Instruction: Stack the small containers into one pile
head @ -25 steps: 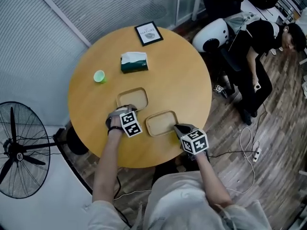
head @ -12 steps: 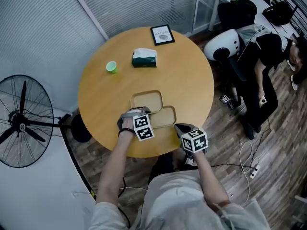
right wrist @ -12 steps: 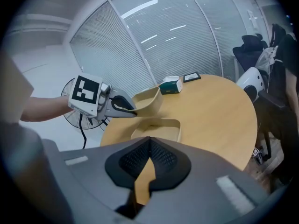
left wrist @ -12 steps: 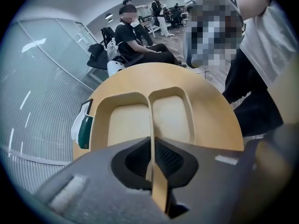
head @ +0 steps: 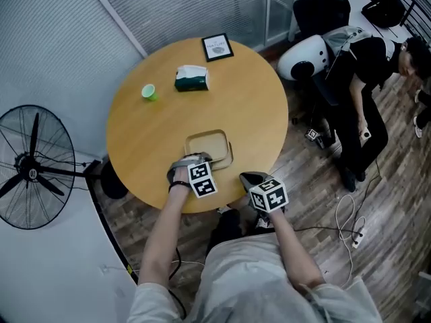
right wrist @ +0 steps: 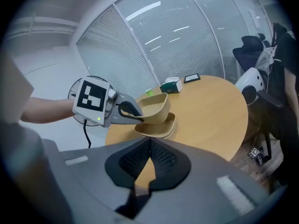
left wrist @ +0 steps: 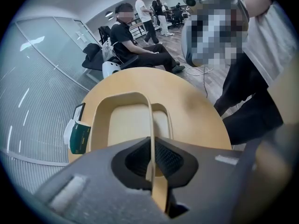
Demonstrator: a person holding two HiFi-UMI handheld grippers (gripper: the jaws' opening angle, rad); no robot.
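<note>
Meanwhile the lower container (right wrist: 157,129) had slid under the upper container (right wrist: 154,107), rim-pinched in my left gripper (left wrist: 152,160) for nesting; right gripper (right wrist: 150,157) closed, empty.

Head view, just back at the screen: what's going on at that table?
Two tan containers are being stacked on the round table. The left tongs are shut on the rim of the upper container, holding it tilted over the lower container, which rests on the table; it is not yet nested flat. The right tongs are shut and empty, back near the table's edge. A green cup and tissue pack sit apart on the far side.
</note>
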